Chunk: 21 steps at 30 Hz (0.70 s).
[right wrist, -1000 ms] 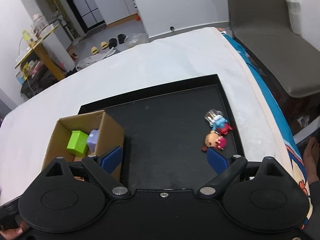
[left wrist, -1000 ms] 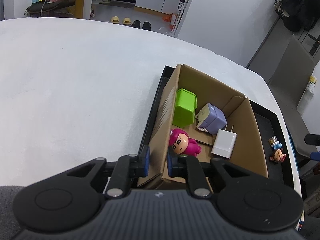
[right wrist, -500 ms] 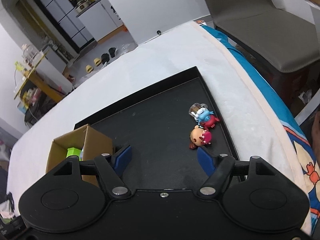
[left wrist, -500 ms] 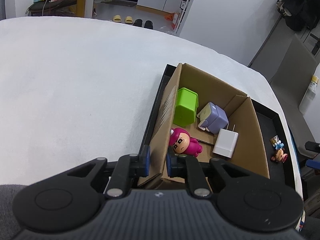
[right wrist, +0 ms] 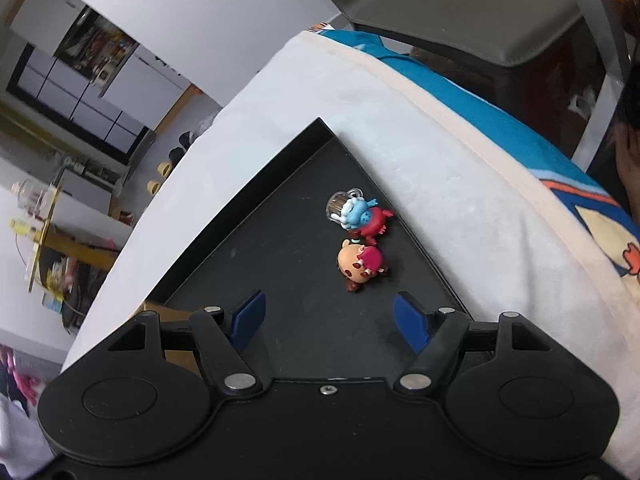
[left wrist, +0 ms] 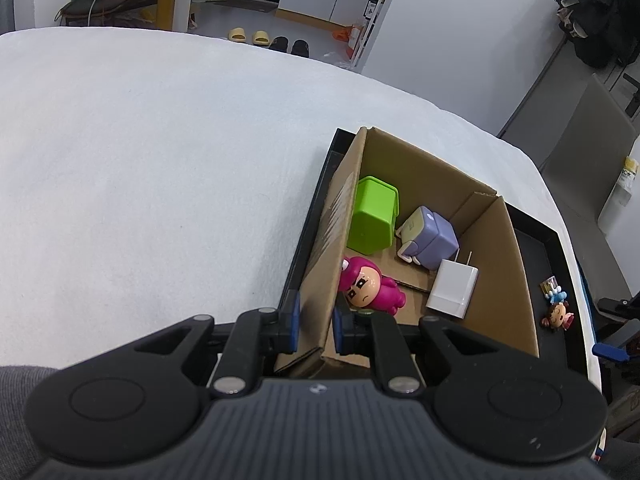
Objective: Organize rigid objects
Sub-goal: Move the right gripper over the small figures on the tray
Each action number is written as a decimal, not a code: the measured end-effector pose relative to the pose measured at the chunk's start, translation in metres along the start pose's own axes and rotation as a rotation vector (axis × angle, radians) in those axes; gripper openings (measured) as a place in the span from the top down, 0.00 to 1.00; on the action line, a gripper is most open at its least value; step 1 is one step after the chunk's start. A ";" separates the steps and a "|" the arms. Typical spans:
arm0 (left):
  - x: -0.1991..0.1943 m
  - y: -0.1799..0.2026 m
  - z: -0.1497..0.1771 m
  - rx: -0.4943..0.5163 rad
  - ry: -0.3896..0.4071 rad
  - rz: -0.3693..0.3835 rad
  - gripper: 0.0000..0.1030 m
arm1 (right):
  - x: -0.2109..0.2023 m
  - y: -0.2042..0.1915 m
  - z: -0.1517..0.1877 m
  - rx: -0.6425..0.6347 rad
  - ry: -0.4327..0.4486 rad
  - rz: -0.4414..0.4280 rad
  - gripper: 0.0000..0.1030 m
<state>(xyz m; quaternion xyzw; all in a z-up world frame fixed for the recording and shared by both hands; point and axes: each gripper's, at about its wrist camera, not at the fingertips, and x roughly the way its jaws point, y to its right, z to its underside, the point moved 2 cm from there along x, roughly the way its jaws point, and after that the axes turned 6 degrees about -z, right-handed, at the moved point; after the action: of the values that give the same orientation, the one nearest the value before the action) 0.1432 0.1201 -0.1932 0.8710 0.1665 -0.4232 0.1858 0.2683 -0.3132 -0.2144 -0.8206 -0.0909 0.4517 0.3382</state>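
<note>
The left gripper [left wrist: 314,326] is clamped on the near wall of the cardboard box [left wrist: 516,264], one pad outside and one inside, steadying it on the black tray [right wrist: 288,264]. Ahead of its fingers, inside the box, lie a green plastic bin [left wrist: 372,220], a lavender block-shaped toy [left wrist: 430,238], a white plug charger [left wrist: 452,290] and a pink figurine [left wrist: 372,290]; the figurine lies just beyond the inner pad.

The right gripper [right wrist: 328,320] is empty. Its jaws have just been closing to a middling gap, with nothing between them. Just ahead of its fingertips, slightly right of centre, a small red-haired figurine [right wrist: 362,266] lies on the tray floor. Directly beyond it, touching or nearly so, lies a blue-and-red figurine [right wrist: 362,216] with a clear attachment, close to the tray's right rim.

Assessment: collection into the box is well advanced; these two figurines are the only loose items seen. The step in hand appears to be the approach to the nearer one. The next move calls for lowering and advancing until the pads straddle its body, then closing. Risk: nudging the neighbour, or pinching both together.
</note>
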 end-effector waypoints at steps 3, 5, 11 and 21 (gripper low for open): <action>0.000 0.000 0.000 -0.001 0.000 0.000 0.86 | 0.006 0.005 -0.001 0.026 0.013 0.013 0.31; 0.000 0.000 0.000 -0.002 -0.001 0.000 0.86 | 0.010 0.006 -0.002 0.036 0.020 0.020 0.31; 0.001 0.000 0.000 -0.005 -0.001 0.003 0.86 | 0.028 0.010 -0.005 0.039 0.028 0.039 0.36; 0.001 0.000 0.000 -0.004 -0.001 0.002 0.86 | 0.046 0.016 -0.006 0.030 0.033 0.076 0.41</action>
<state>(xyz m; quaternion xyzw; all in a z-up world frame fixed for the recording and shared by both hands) 0.1441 0.1201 -0.1937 0.8707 0.1665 -0.4229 0.1881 0.2972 -0.3071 -0.2533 -0.8257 -0.0474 0.4518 0.3345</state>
